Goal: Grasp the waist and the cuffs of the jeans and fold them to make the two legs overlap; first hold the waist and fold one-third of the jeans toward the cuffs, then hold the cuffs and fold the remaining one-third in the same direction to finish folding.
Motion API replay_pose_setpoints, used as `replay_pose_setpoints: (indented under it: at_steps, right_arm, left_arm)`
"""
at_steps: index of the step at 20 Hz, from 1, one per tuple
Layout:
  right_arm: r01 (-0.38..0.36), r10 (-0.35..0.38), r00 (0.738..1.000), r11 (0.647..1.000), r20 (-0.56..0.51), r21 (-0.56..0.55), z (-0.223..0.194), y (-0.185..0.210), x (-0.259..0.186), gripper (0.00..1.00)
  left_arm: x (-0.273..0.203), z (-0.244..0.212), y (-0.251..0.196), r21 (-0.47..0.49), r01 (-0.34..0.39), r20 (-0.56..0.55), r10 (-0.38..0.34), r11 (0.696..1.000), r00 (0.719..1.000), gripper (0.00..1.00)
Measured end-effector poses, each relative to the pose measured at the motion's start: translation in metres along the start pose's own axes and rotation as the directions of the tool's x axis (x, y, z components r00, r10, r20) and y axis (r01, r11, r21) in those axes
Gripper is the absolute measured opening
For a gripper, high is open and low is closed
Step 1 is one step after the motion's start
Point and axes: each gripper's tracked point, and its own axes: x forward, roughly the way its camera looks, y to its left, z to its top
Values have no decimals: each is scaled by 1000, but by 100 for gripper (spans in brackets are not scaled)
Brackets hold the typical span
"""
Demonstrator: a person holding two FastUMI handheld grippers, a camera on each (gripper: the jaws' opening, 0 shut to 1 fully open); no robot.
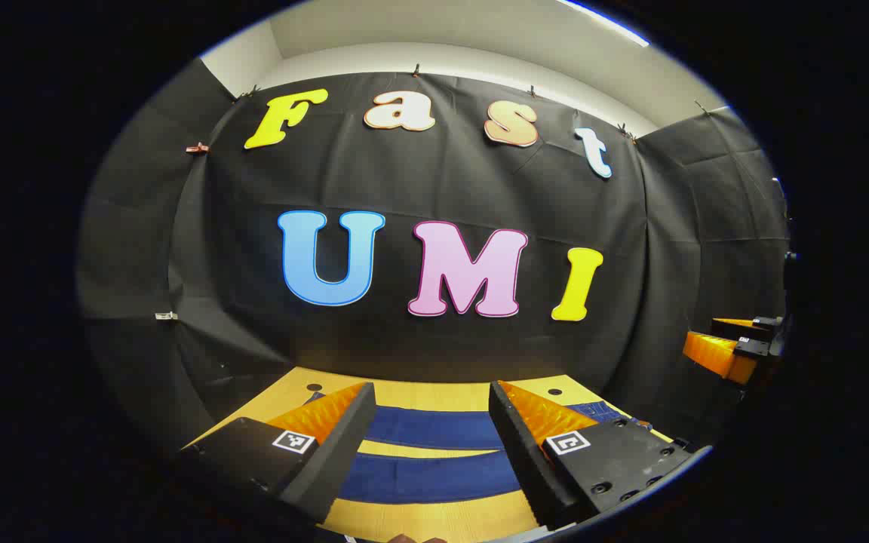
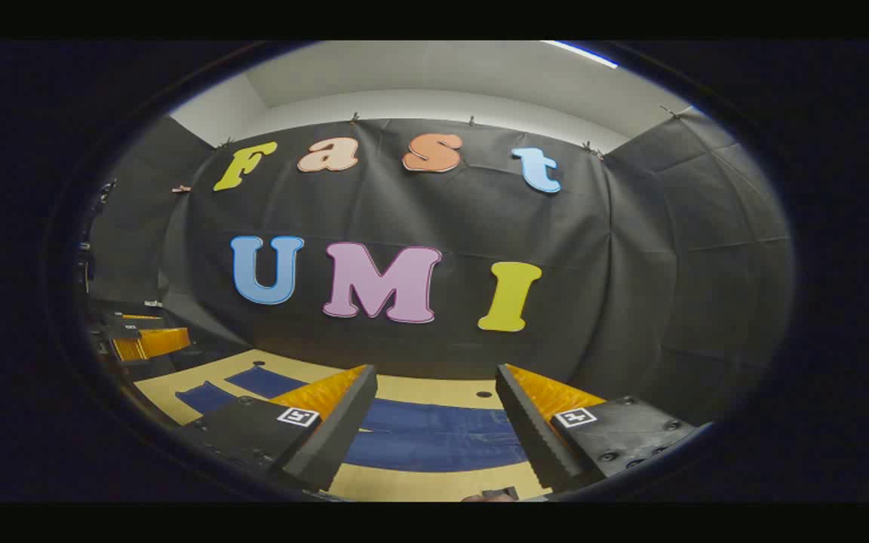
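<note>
Left claw (image 1: 430,434) hung above the worktop (image 1: 434,520) with fingers spread wide, nothing between them, not touching the cloth. Right claw (image 2: 434,426) same state in the right gripper view: fingers wide apart, pinching nothing, held off the surface.

Landmark = jeans. Wooden worktop (image 2: 434,483) lay under the jeans (image 1: 427,452) and showed as bare strips on the near side of them, on the far side, and in the gap between the legs. Black booth wall stood beyond the jeans, at the worktop's far edge.

Jeans were dark blue, spread flat on the worktop, legs not overlapped. In the left gripper view two leg bands ran side to side across the gap between the left claw's fingers, a thin strip of worktop between the bands. In the right gripper view the jeans (image 2: 434,441) had a wider section with visible seam stitching, looking like the waist end, lying below and between the right claw's fingers; two separate leg pieces ran off to that view's left.

Right claw (image 1: 732,347) appeared at the right edge of the left gripper view, off past the jeans' end; left claw (image 2: 140,339) appeared at the left edge of the right gripper view, above the leg end.

Smallest: a dark round hole (image 2: 483,394) in the worktop, just beyond the jeans' far edge.
</note>
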Motion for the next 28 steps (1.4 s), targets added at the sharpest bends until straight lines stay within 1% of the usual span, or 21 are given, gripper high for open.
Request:
replay_pose_setpoints:
  at_steps: [2, 3, 8, 9, 10, 12, 15, 16, 17, 20, 23, 25, 26, 27, 28]
  right_arm:
    - [18, -18, 1000, 1000, -4, -10, -3, -13, 1, 97]
    - [25, -25, 1000, 1000, -6, -11, -4, -17, 1, 97]
    - [52, -52, 999, 998, -10, -24, -7, -35, 4, 97]
    - [55, -55, 998, 998, -6, -34, -6, -37, 5, 95]
    - [50, -50, 999, 998, -4, -38, -5, -36, 7, 97]
    - [36, -36, 999, 999, 0, -38, -4, -34, 9, 97]
    - [28, -28, 1000, 998, 4, -49, -1, -33, 14, 97]
    - [24, -23, 1000, 998, 9, -56, 0, -32, 14, 95]
    - [18, -17, 1000, 998, 15, -60, 3, -31, 16, 97]
    - [13, -12, 1000, 997, 22, -73, 6, -32, 18, 97]
    - [7, -5, 999, 998, 38, -60, 17, -33, 24, 97]
    - [1, 3, 998, 997, 55, -76, 25, -35, 30, 97]
    - [-7, 13, 998, 996, 65, -87, 30, -35, 34, 97]
    - [-18, 25, 997, 995, 68, -102, 32, -34, 38, 97]
    - [-30, 38, 997, 993, 66, -118, 32, -35, 43, 97]
  left_arm:
    - [3, 2, 0, 4, 2, 8, -2, 1000, 1000, 92]
    - [5, 3, -1, 5, 4, 9, -4, 1000, 1000, 95]
    - [14, 5, -9, 14, 20, 9, -20, 1000, 1000, 95]
    - [15, 7, -10, 20, 24, 11, -24, 1000, 1000, 95]
    - [16, 7, -12, 25, 28, 15, -29, 999, 999, 95]
    - [15, 11, -15, 27, 40, 25, -41, 999, 999, 95]
    - [16, 12, -12, 30, 38, 25, -39, 999, 999, 96]
    - [15, 12, -10, 31, 34, 24, -34, 999, 999, 95]
    - [14, 13, -7, 31, 29, 22, -30, 999, 999, 95]
    - [15, 12, 5, 27, 13, 19, -13, 1000, 1000, 95]
    - [9, 12, 22, 50, -1, 17, 0, 999, 1000, 95]
    - [5, 11, 36, 59, -6, 12, 5, 998, 1000, 95]
    - [4, 10, 43, 53, 0, 9, -1, 999, 1000, 92]
    - [1, 8, 49, 45, 4, 4, -4, 999, 1000, 95]
    - [-3, 5, 61, 45, 2, -2, -1, 999, 1000, 95]
